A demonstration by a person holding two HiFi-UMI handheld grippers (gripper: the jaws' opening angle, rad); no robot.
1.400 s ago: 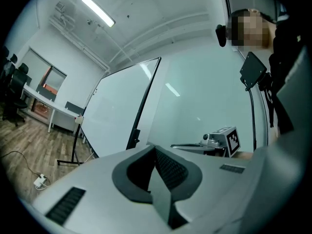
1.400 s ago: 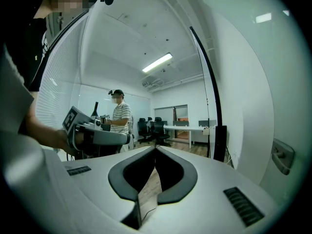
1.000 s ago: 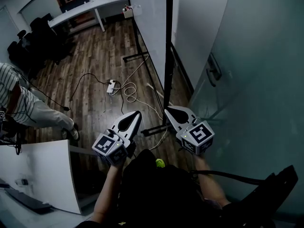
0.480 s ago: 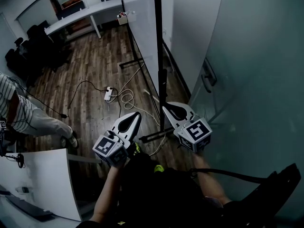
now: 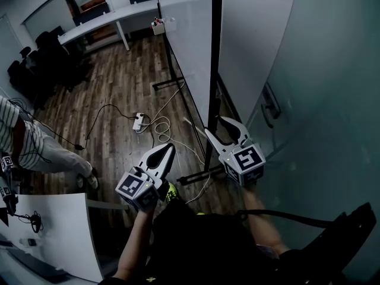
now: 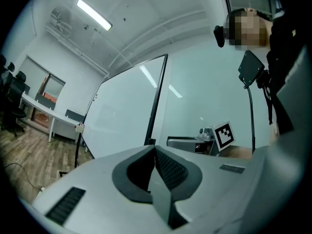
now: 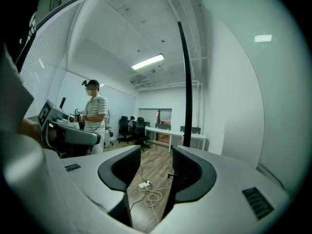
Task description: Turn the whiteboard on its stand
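Note:
The whiteboard (image 5: 189, 46) stands edge-on in the head view, and its black frame edge (image 5: 214, 70) runs down to the stand's foot (image 5: 191, 176). My right gripper (image 5: 217, 125) is at that edge at low height. Its jaws are opening and the pads do not press on the frame. In the right gripper view the black edge (image 7: 185, 82) rises just past the right-hand jaw, with wooden floor showing through the gap of my right gripper (image 7: 156, 152). My left gripper (image 5: 169, 148) hangs shut and holds nothing, left of the stand. In its own view the left gripper (image 6: 155, 150) faces the whiteboard (image 6: 122, 113).
A power strip (image 5: 140, 107) and coiled white cable (image 5: 161, 121) lie on the wooden floor left of the stand. A glass wall with a door handle (image 5: 270, 103) is close on the right. A person in a striped shirt (image 5: 15, 136) stands at left; a white table (image 5: 56, 218) is near left.
The right gripper's jaws, shut on the board's black edge before, now stand apart. The board's edge has shifted slightly right in the head view. The left gripper has barely moved.

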